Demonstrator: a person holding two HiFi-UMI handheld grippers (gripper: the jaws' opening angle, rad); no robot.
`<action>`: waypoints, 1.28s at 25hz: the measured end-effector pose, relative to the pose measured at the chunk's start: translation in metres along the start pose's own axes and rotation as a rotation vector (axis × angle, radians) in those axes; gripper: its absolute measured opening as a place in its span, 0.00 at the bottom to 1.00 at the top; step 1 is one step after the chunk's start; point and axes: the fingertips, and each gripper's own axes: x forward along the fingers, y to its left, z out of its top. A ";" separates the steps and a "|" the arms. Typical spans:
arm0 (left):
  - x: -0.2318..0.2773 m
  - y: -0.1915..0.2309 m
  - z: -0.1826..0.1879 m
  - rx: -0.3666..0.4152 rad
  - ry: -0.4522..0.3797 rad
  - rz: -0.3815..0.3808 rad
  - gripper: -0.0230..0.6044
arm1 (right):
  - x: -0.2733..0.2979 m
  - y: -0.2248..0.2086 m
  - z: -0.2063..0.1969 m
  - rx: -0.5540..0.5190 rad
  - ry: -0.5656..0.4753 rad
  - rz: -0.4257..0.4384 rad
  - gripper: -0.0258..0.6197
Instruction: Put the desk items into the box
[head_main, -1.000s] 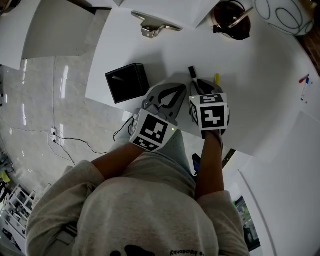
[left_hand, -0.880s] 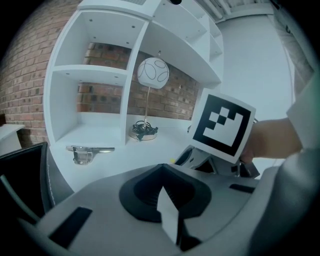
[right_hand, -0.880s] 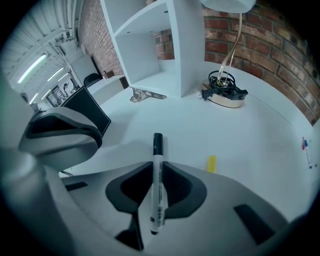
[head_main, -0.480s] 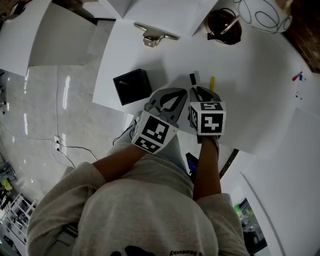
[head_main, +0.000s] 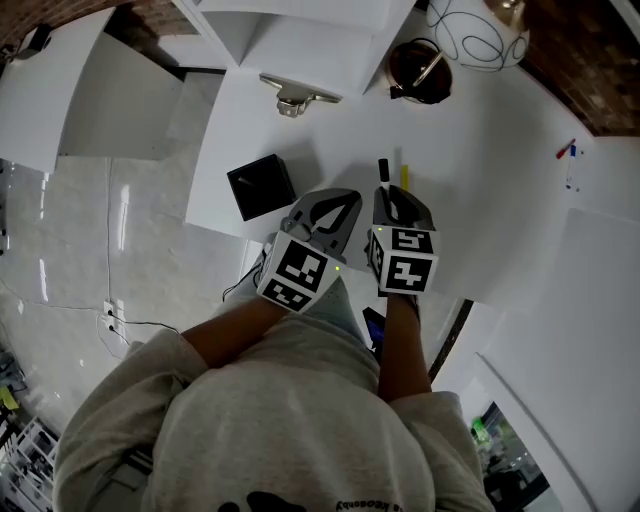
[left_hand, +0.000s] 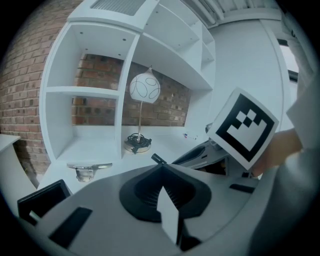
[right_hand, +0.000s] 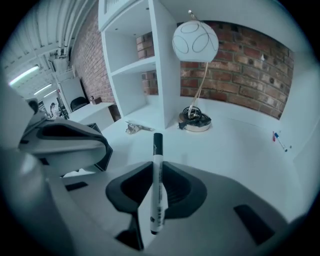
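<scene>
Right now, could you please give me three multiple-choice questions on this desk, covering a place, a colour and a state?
1. Where is the black box? A on the desk; B on a shelf; C on the floor.
2. What colour is the marker's cap? A red; B black; C green.
3. The right gripper is: A open and empty; B shut on the marker; C out of view.
Answers: A, it sits near the desk's left corner; B, the cap shows black; B, the jaws clamp the marker.

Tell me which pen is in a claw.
The white marker with the black cap, clamped in the right claw; the yellow pen lies on the desk.
</scene>
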 end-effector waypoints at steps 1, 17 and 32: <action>-0.002 -0.001 0.002 0.005 -0.005 -0.002 0.04 | -0.005 0.001 0.004 -0.002 -0.025 -0.012 0.15; -0.039 0.000 0.045 0.066 -0.108 0.019 0.04 | -0.069 0.014 0.059 -0.047 -0.359 -0.128 0.15; -0.063 0.012 0.069 0.085 -0.188 0.088 0.04 | -0.097 0.041 0.098 -0.120 -0.552 -0.085 0.15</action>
